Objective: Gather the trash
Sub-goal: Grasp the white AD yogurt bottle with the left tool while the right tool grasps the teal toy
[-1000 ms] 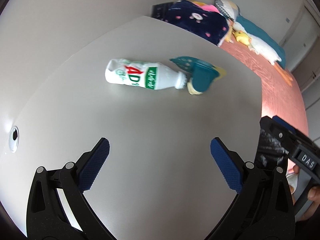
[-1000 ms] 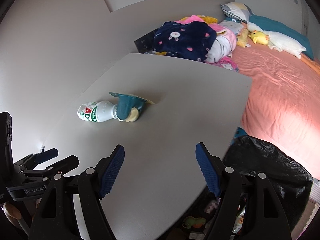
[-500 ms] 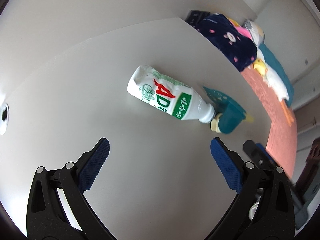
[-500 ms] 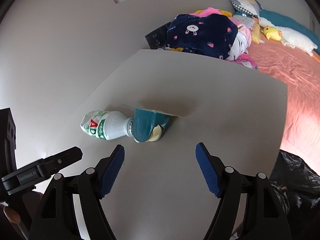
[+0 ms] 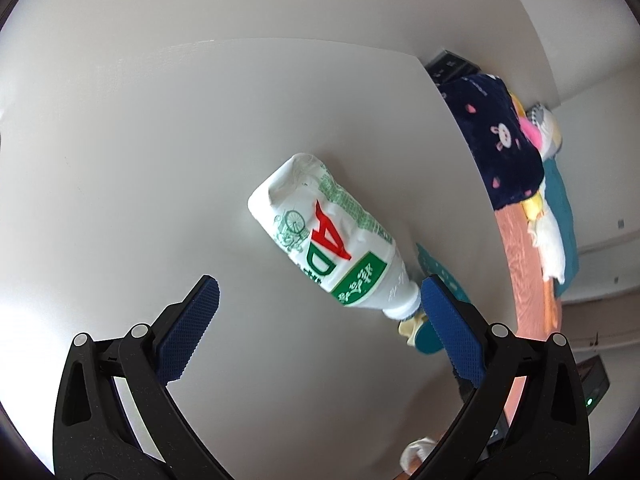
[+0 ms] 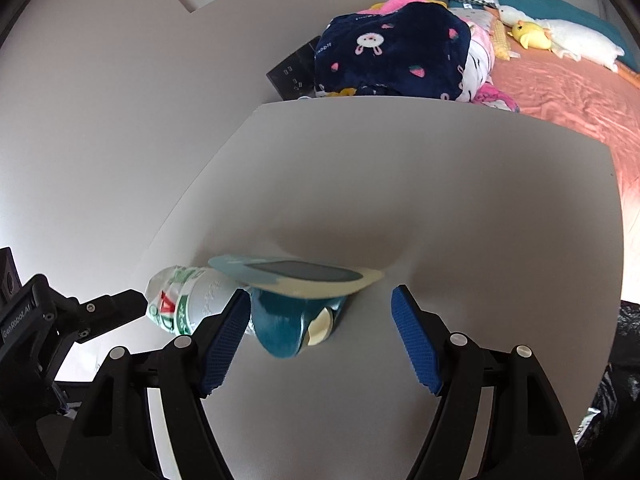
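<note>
A crushed white plastic bottle (image 5: 332, 240) with a red and green "AD" label lies on its side on the grey table (image 5: 160, 160). Its neck touches a teal cup (image 6: 288, 320) with a peeled lid (image 6: 296, 274). My left gripper (image 5: 320, 320) is open, close over the bottle, its right finger by the neck. My right gripper (image 6: 320, 332) is open, with the teal cup between its fingers, nearer the left one. The bottle also shows in the right wrist view (image 6: 180, 300), and so does the left gripper's body (image 6: 60, 320).
A pile of dark blue and pink clothes (image 6: 396, 52) and a black device (image 6: 294, 70) lie past the table's far edge. A bed with an orange cover (image 6: 568, 88) and plush toys is on the right. A black trash bag (image 6: 628, 360) sits at the table's right side.
Both grippers have moved closer to the trash. The bottle now sits just ahead of the left fingers, and the teal cup lies between the right fingers. Both stay open.
</note>
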Demonstrator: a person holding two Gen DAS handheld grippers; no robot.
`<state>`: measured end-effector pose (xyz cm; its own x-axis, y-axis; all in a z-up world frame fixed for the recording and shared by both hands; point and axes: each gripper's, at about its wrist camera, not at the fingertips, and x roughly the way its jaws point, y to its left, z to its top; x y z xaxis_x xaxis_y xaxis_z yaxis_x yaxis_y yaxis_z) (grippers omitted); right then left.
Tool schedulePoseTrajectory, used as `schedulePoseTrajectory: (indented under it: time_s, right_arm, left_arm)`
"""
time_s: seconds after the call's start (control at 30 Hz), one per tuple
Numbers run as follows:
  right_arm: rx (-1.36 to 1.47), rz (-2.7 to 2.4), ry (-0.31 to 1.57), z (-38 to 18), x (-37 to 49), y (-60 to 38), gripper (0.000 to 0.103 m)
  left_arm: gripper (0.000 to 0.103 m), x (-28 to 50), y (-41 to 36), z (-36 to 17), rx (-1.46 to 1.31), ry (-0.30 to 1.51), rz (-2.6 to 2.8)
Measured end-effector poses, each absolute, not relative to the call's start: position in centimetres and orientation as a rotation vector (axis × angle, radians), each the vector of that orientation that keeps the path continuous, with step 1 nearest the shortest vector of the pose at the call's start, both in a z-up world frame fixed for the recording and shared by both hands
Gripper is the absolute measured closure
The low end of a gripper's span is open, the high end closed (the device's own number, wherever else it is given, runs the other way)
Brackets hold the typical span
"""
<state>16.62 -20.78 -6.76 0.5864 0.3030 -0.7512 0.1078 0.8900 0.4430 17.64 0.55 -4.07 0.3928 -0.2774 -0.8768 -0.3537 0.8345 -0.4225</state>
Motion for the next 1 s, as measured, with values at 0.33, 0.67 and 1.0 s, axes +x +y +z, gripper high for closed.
schedulePoseTrajectory:
  time_s: [0.33,0.67,1.0]
  right_arm:
    - [0.480,0.104,0.929,-7.1,18.8,-20.4,0.033]
    - [0.509,0.123,0.914,-7.7,20.7,-20.5,0.036]
    - [0.460,0.145,0.912,-7.4,19.9,-21.2,0.051]
  left_arm:
    - [0.006,20.1,-0.2,-5.4,-0.770,1.239,0.202]
    - [0.028,21.8,-1.0,-6.7,-0.804,1.271,0.247]
    - [0.063,21.9,-1.0,-5.8,-0.724,1.220,0.128]
